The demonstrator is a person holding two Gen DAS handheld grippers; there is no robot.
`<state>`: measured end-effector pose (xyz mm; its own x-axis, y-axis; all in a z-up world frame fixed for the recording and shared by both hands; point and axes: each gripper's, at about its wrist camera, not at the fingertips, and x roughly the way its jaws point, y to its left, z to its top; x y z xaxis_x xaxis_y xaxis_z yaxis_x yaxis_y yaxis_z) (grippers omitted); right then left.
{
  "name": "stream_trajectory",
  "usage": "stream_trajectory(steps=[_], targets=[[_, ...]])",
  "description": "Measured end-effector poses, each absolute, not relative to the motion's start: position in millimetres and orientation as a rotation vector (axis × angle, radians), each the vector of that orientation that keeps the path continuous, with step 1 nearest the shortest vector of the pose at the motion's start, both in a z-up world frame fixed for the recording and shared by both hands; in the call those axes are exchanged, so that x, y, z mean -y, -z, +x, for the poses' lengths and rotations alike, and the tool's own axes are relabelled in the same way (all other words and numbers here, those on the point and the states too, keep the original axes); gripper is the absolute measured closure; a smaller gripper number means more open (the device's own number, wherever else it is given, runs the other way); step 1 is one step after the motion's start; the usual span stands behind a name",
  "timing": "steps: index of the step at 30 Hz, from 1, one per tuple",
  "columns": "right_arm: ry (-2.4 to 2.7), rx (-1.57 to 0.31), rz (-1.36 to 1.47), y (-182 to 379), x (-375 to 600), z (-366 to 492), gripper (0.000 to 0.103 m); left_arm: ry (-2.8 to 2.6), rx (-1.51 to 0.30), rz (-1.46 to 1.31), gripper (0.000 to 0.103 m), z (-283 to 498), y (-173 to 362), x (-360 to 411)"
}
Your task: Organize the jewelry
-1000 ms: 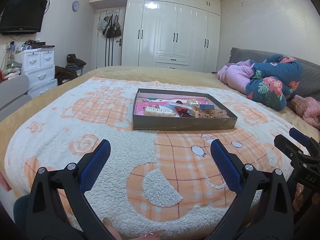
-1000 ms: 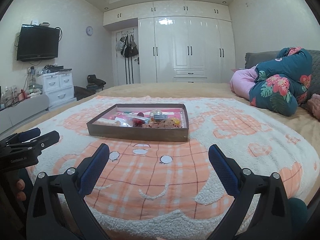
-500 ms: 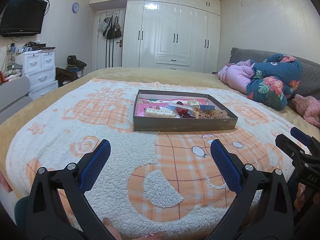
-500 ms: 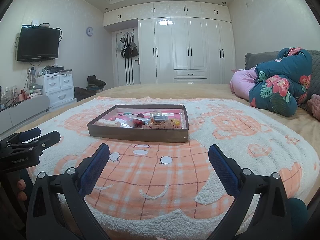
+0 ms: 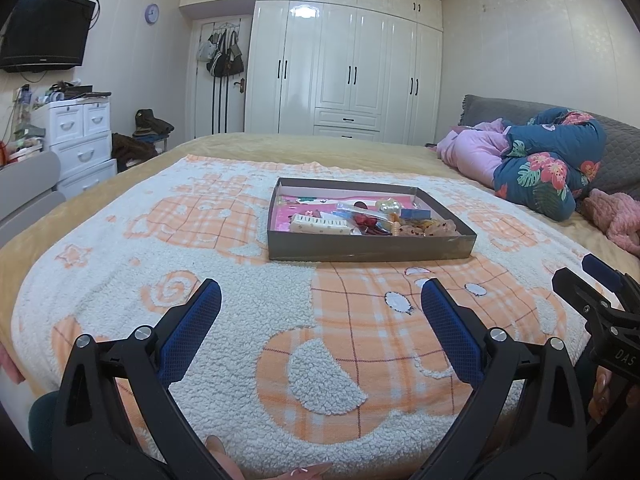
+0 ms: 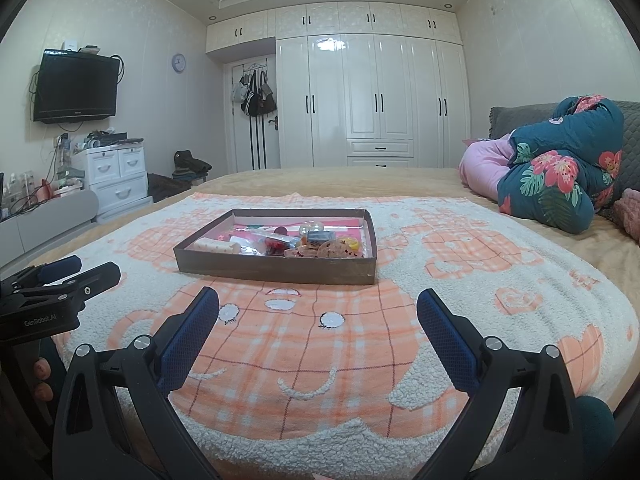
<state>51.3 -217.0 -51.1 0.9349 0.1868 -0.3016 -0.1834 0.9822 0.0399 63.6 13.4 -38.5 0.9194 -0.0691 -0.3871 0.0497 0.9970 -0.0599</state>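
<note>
Bedroom, white wardrobe (image 6: pixel 372 100) behind; jewelry tray (image 5: pixel 368 246) on bed's fleece blanket (image 5: pixel 240 280); left claw (image 5: pixel 320 316) and right claw (image 6: pixel 318 320) both spread wide, empty.

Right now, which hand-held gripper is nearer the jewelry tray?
Too close to call. Left hand-held gripper sits short of the jewelry tray, slightly to its left; right hand-held gripper sits short, slightly to its right. Both open.

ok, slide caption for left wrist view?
Open left gripper faces a shallow jewelry tray on a fleece blanket.
</note>
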Motion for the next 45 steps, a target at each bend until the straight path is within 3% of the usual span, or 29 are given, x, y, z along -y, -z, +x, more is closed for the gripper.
stream_trajectory(steps=[45], targets=[[-0.183, -0.323, 0.002, 54.1, 218.9, 55.3, 0.006, 0.062, -0.406, -0.050, 0.011, 63.9, 38.4, -13.8]])
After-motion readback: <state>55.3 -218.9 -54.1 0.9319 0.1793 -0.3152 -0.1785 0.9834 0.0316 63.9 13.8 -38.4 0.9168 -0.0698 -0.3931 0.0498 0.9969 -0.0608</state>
